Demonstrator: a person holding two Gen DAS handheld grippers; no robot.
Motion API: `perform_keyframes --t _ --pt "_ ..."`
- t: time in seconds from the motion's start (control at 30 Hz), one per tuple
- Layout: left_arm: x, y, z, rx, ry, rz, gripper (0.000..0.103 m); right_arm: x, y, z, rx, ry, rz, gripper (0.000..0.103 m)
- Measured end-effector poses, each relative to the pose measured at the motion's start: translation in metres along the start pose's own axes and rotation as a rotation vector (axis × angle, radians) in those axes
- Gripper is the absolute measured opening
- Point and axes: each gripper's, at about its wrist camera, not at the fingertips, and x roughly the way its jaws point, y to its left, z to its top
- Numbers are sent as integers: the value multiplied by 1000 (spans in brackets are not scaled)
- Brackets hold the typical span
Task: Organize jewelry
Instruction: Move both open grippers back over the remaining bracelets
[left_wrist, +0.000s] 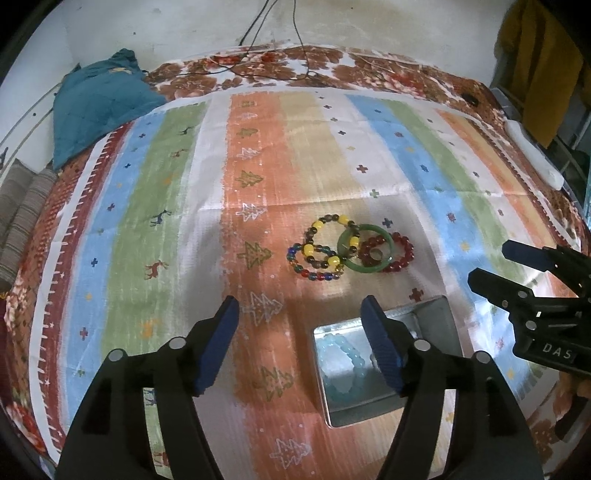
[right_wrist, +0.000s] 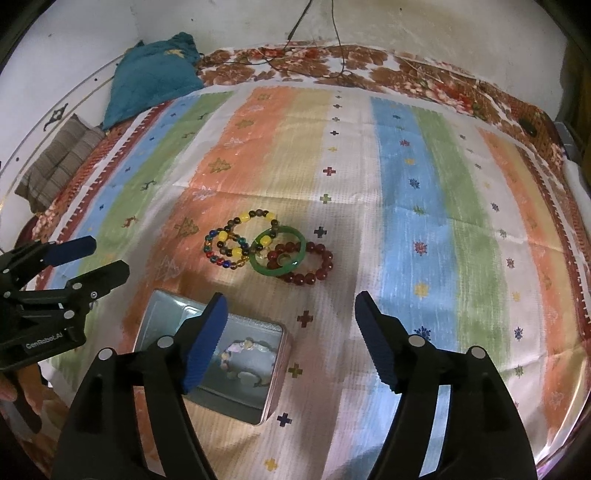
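A pile of jewelry lies on the striped cloth: a green bangle (left_wrist: 388, 258) (right_wrist: 295, 266), a dark red bead bracelet (left_wrist: 404, 258) (right_wrist: 317, 273), a yellow-and-brown bead bracelet (left_wrist: 325, 225) (right_wrist: 255, 216), a multicolour bead bracelet (left_wrist: 314, 275) (right_wrist: 221, 262) and a small ring (left_wrist: 376, 253) (right_wrist: 283, 258) inside the bangle. An open metal tin (left_wrist: 365, 410) (right_wrist: 162, 310) sits nearer, holding a pale blue bead bracelet (left_wrist: 343, 373) (right_wrist: 243, 354). My left gripper (left_wrist: 301, 343) is open and empty beside the tin. My right gripper (right_wrist: 291, 339) is open and empty, right of the tin.
The striped cloth (left_wrist: 258, 184) (right_wrist: 406, 184) covers a bed with a floral sheet. A teal cushion (left_wrist: 99, 99) (right_wrist: 151, 77) and a striped pillow (left_wrist: 22, 221) (right_wrist: 59, 162) lie at the far left. Black cables (left_wrist: 258, 55) run along the back. A white object (left_wrist: 532, 155) lies at the right edge.
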Motion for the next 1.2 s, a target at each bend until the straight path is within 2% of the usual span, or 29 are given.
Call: perform_keyframes --t 0.07,0.2,0.43,0.87,1.2 --pt "2 1 2 -5 -1 2 72 3 -1 2 3 3 -11 76" --pt "4 -1 8 7 -18 19 78 10 -6 6 24 14 -16 76" --pt "17 1 18 16 -8 43 83 14 -10 12 38 11 -28 81" --pt "46 6 34 29 30 69 83 40 -10 27 14 45 -38 82" --pt "70 3 46 44 62 48 83 61 -15 33 15 86 -37 82"
